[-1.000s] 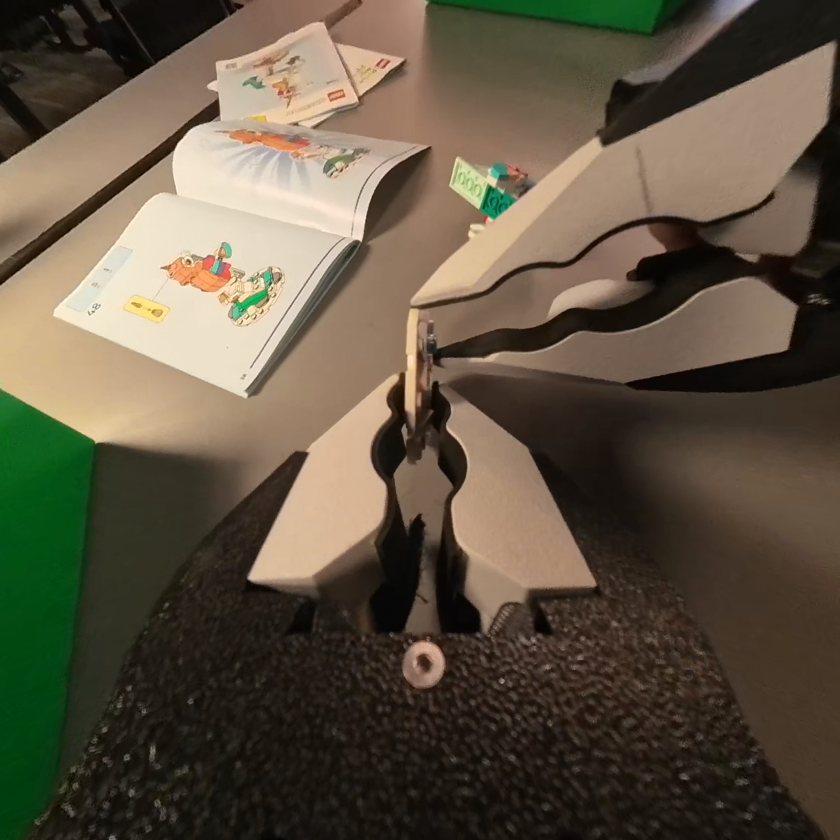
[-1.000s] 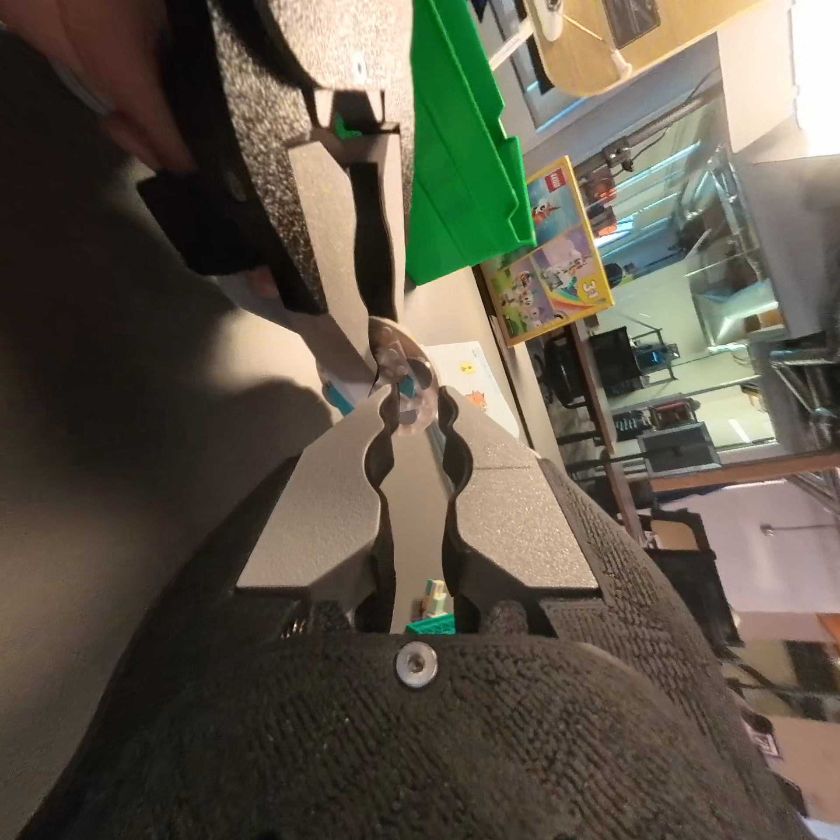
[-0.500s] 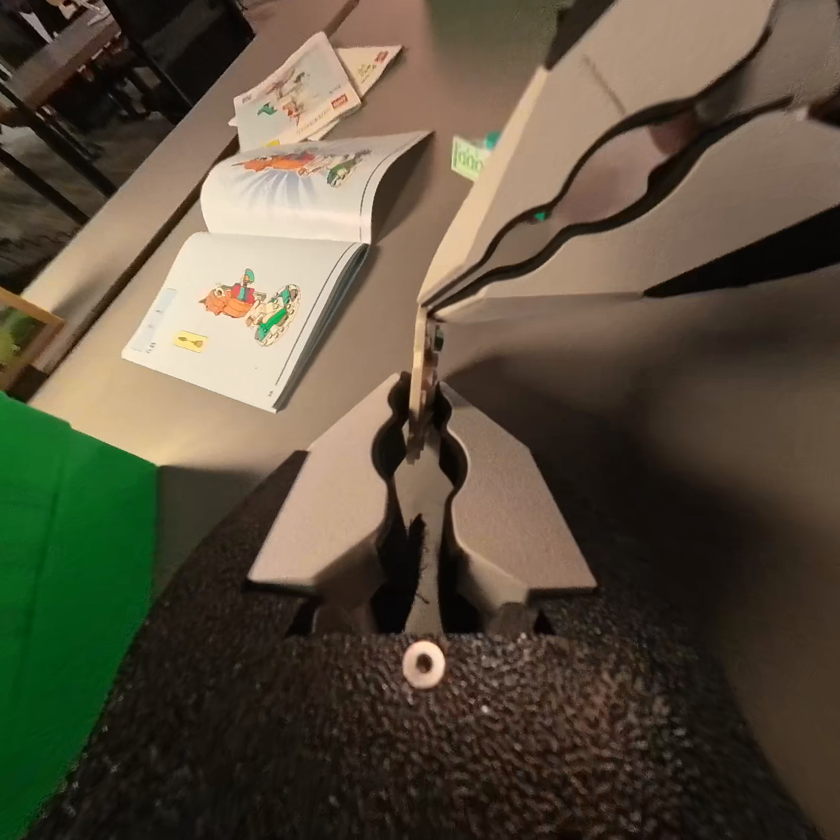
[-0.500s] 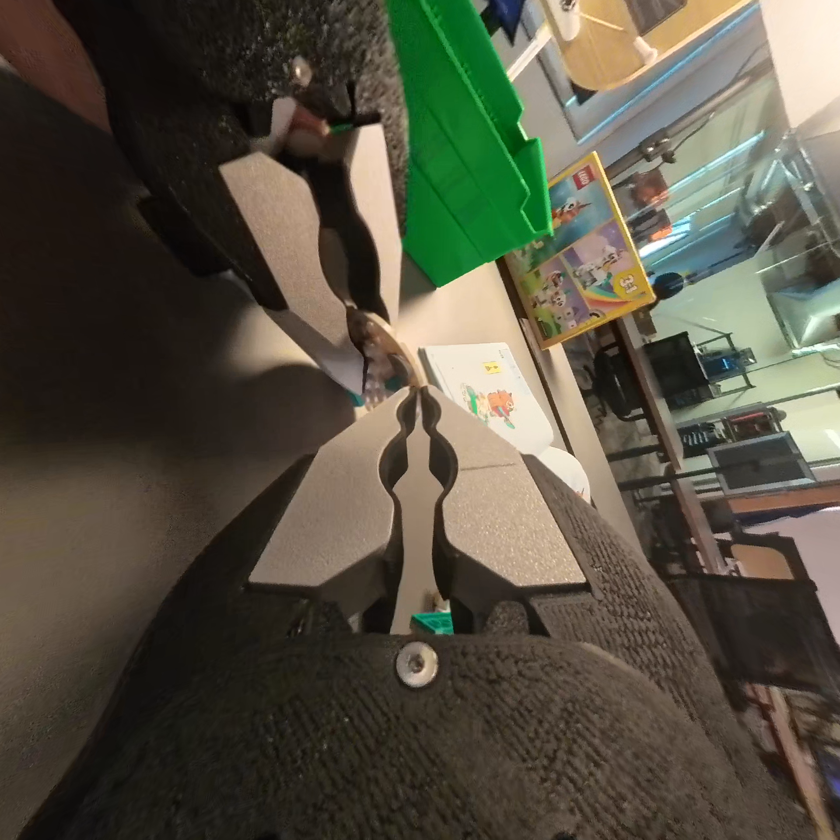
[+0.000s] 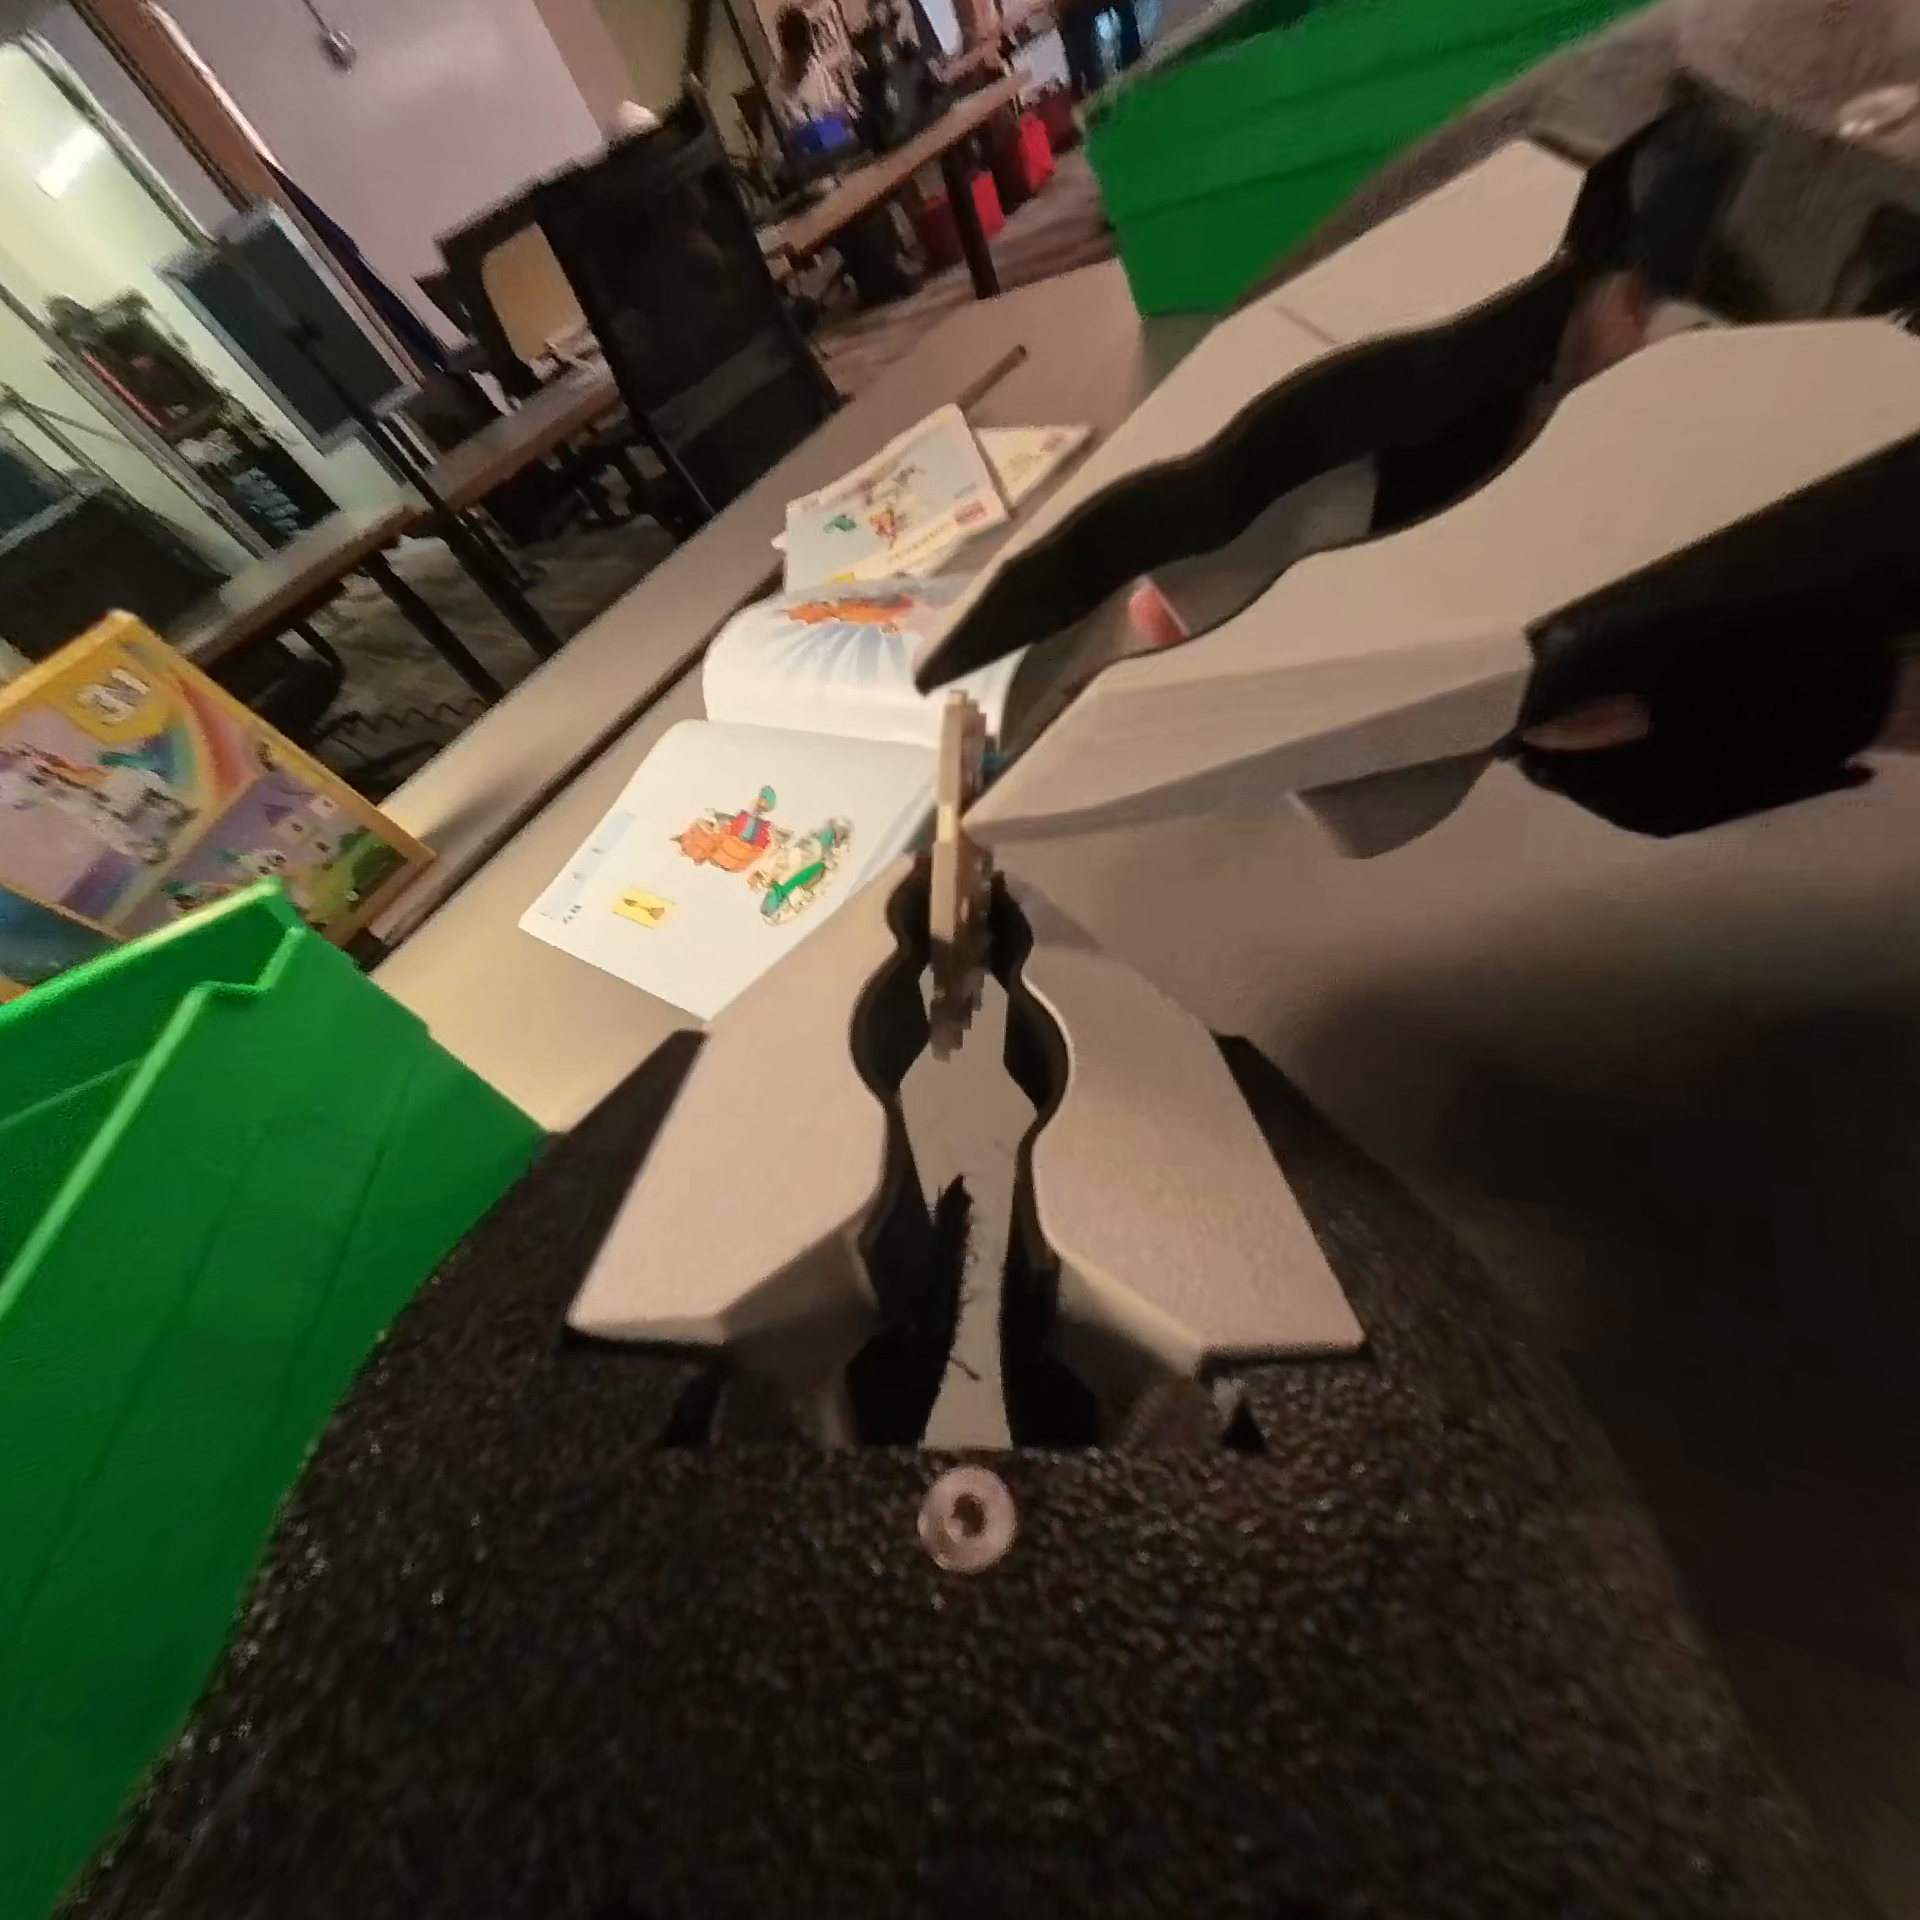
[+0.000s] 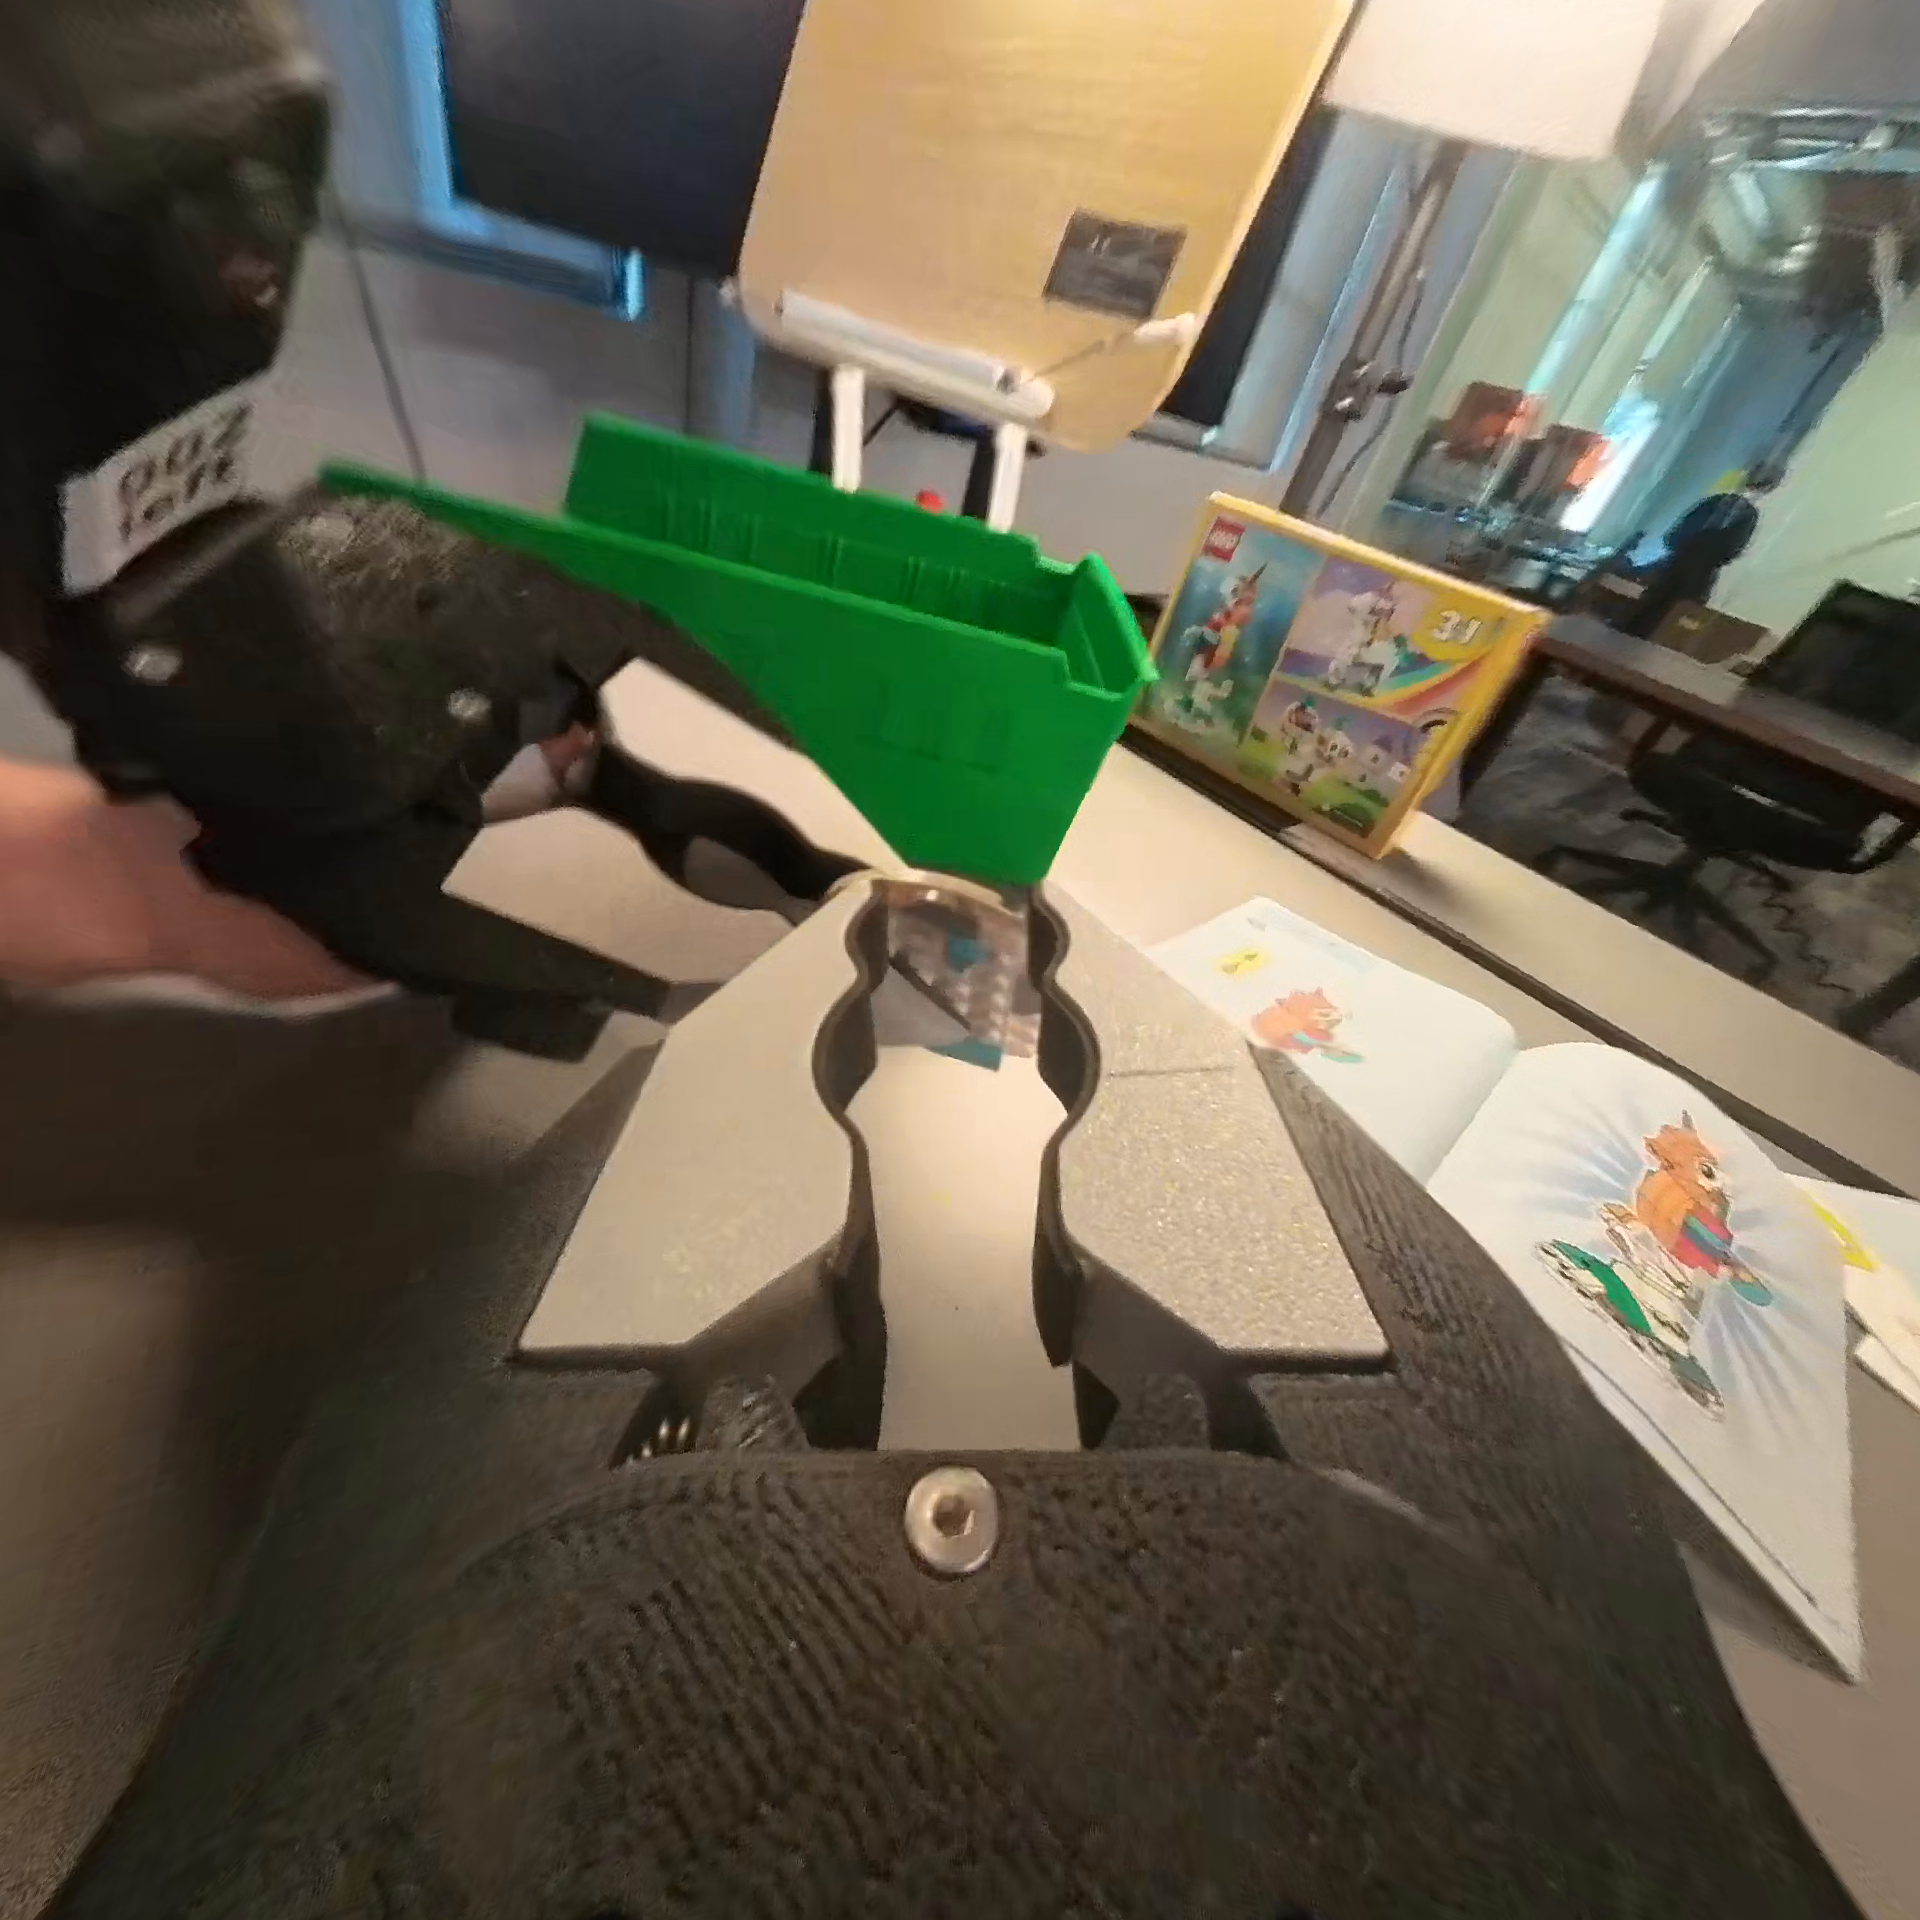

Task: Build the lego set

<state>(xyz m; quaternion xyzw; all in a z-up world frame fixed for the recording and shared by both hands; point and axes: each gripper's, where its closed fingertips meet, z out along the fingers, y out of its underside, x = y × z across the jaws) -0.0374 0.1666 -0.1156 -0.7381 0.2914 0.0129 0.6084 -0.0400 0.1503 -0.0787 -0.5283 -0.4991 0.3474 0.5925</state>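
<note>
Right gripper (image 5: 948, 748) jaws, shut half a second back, now stand spread; both cameras have tipped up, more of the room shows

Left wrist view
- left gripper (image 5: 956, 904) closed on a thin tan studded disc (image 5: 948, 790), both pads pressed on its flat faces
- disc upright and edge-on to this camera, long axis vertical, studded face turned right
- right gripper reaches in from the right, level with the disc's upper half; one fingertip just above the top rim, the other just beside the studded face
- no pinch by the right pads that I can make out
- open booklet (image 5: 727, 862) flat on the grey table (image 5: 1558, 1039) beyond; green bin (image 5: 208, 1143) near left

Right wrist view
- right gripper (image 6: 940, 914) open, looking square onto the disc (image 6: 935, 956) face; small teal bit at its middle
- disc sits between the fingertips, close to both
- left gripper (image 6: 810, 883) comes in from the left, holding the disc's far-left side
- green bin (image 6: 935, 748) just behind, booklet (image 6: 1662, 1247) to the right, yellow toy box (image 6: 1340, 665) well apart
</note>
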